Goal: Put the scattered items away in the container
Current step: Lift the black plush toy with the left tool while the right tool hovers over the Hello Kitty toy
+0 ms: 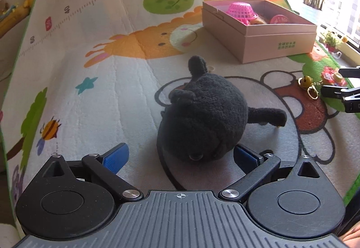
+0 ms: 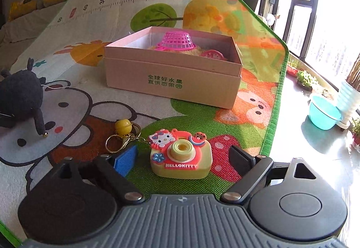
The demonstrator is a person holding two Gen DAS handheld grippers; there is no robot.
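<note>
Two loose items remain on the play mat [image 1: 94,95]. Black plush toy [image 1: 202,113] lies between the spread left gripper [image 1: 182,155] fingers: soft, light, squashy, best pinched across its round body. Camera keychain [image 2: 181,157] (stiff, small, chain trailing left) sits between the spread right gripper [image 2: 183,157] fingers. Pink box [image 2: 173,77] stands farther off.

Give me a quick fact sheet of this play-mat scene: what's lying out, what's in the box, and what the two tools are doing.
Surface: play mat
Container: pink box, open
Already inside: pink basket, upside down, plus other items, partly hidden
Still out: black plush toy; Hello Kitty toy camera with keychain bell
Left gripper: jaws open around the plush
Right gripper: jaws open either side of the camera
</note>
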